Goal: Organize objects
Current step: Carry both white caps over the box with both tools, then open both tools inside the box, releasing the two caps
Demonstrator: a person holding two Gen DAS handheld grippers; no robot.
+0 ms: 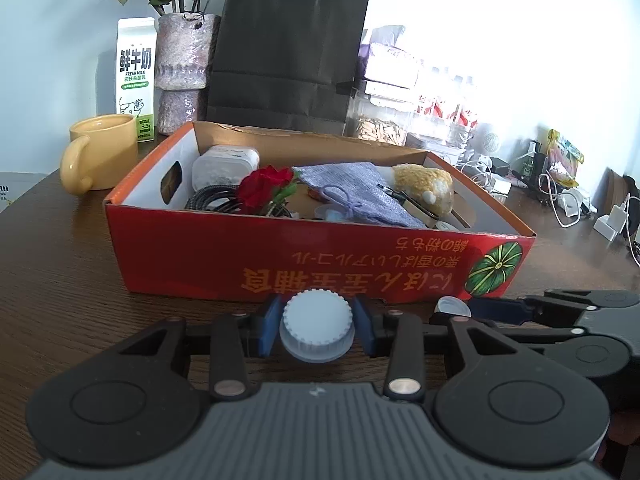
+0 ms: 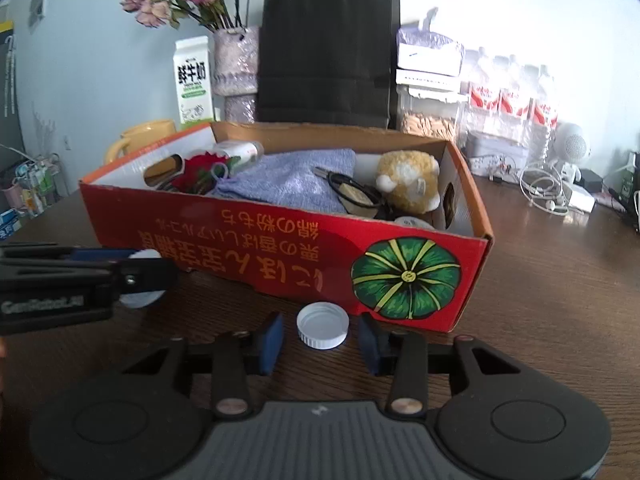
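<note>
My left gripper (image 1: 317, 314) is shut on a white ribbed bottle cap (image 1: 317, 330), its blue pads pressing both sides, just in front of the red cardboard box (image 1: 280, 260). In the right wrist view that gripper (image 2: 148, 276) comes in from the left with the white cap (image 2: 140, 298) at its tip. My right gripper (image 2: 322, 340) is open; a second white cap (image 2: 322, 325) lies open side up on the table between its fingers, with a small gap on each side. The box (image 2: 280, 248) holds a red flower, a lilac pouch, a plush toy and cables.
Behind the box stand a yellow mug (image 1: 102, 152), a milk carton (image 1: 136, 80), a vase of dried flowers (image 1: 182, 64), a black paper bag (image 1: 288, 52) and a snack jar (image 2: 430, 120). Chargers and cables (image 1: 560, 200) clutter the table's right side.
</note>
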